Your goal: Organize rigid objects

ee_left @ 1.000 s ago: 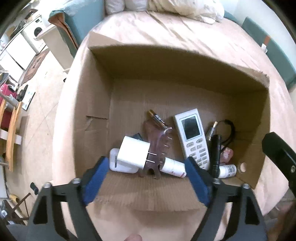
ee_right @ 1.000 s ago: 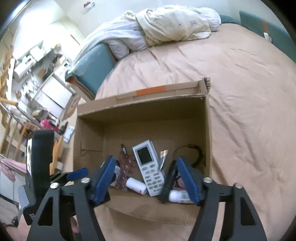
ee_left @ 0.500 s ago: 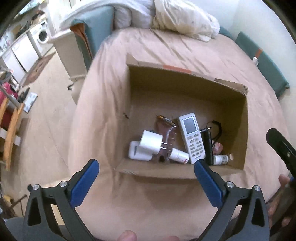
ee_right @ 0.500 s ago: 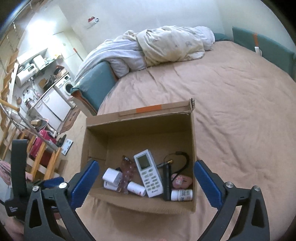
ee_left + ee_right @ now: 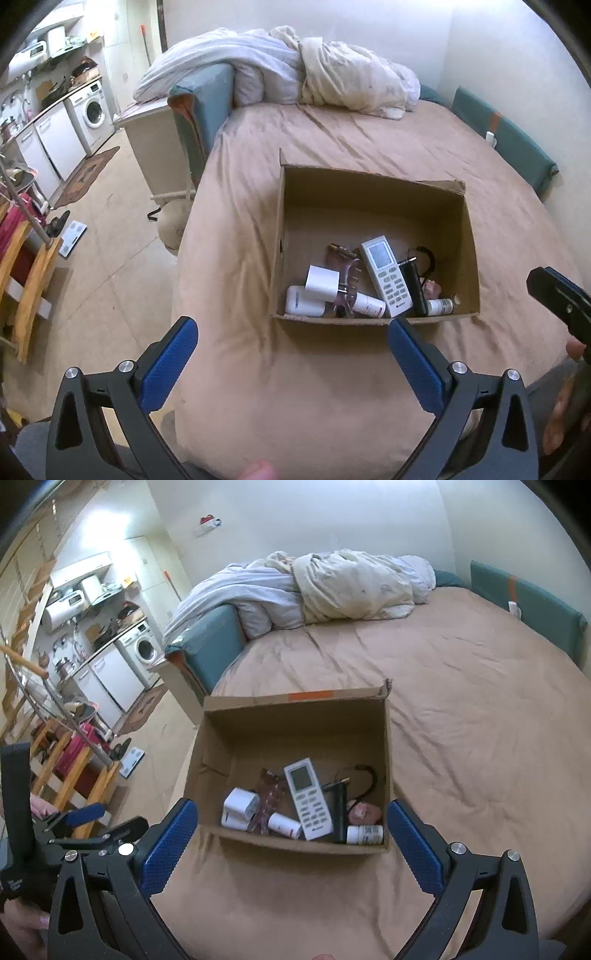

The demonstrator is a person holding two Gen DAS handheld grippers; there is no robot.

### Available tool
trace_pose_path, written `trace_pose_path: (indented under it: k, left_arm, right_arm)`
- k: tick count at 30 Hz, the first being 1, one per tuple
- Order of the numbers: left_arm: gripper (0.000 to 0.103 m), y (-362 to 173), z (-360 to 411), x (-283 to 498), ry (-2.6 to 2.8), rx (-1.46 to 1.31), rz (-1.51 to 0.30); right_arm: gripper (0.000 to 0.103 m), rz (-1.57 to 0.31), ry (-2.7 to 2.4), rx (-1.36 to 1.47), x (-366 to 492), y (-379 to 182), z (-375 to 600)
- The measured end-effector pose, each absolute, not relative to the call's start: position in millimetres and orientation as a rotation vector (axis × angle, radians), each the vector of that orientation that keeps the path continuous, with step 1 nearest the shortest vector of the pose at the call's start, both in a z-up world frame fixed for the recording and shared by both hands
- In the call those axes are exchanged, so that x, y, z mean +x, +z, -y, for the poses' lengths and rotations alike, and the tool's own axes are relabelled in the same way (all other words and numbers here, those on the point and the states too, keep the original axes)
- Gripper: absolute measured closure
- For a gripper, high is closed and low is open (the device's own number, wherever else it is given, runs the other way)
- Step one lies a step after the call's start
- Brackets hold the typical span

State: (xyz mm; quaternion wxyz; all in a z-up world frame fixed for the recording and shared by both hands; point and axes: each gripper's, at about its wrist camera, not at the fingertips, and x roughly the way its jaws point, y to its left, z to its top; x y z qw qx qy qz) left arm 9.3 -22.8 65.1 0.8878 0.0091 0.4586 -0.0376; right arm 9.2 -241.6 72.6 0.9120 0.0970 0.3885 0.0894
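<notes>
Cardboard box [image 5: 373, 184] sits open on the bed [image 5: 332, 387], near its foot edge. Items lie bunched along the box's near wall. From the left: white charger [image 5: 322, 283] resting on a flat white pack [image 5: 303, 305], pinkish comb [image 5: 347, 280], small white bottle [image 5: 367, 305] on its side, white remote [image 5: 386, 281] w/ screen end pointing to the far wall, black torch [image 5: 414, 288] just right of the remote w/ a black cord looped behind it, a pink item [image 5: 365, 811], and a labelled white bottle [image 5: 365, 833] on its side in the right near corner.

Left gripper [image 5: 293, 341] is above the bed, short of the box; blue fingers [image 5: 168, 363] spread wide, nothing between them. Right gripper [image 5: 291, 821] is likewise back from the box, fingers [image 5: 415, 845] wide apart, holding nothing; box lies between them in the right wrist view. Crumpled duvet [image 5: 332, 587] is piled at the bed's far end.
</notes>
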Motion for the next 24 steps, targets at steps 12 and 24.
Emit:
trace_pose_path:
  k: [12,24]
  left_arm:
    - [0.001,32.7,14.0,9.7,-0.022,0.005,-0.925]
    - [0.001,6.1,-2.9,25.6,0.038,-0.089,-1.040]
  right_arm:
    - [0.000,-0.743,0.120,0.037,-7.4,38.0,216.3]
    - [0.000,-0.834,0.096,0.142,10.8,20.3,233.3]
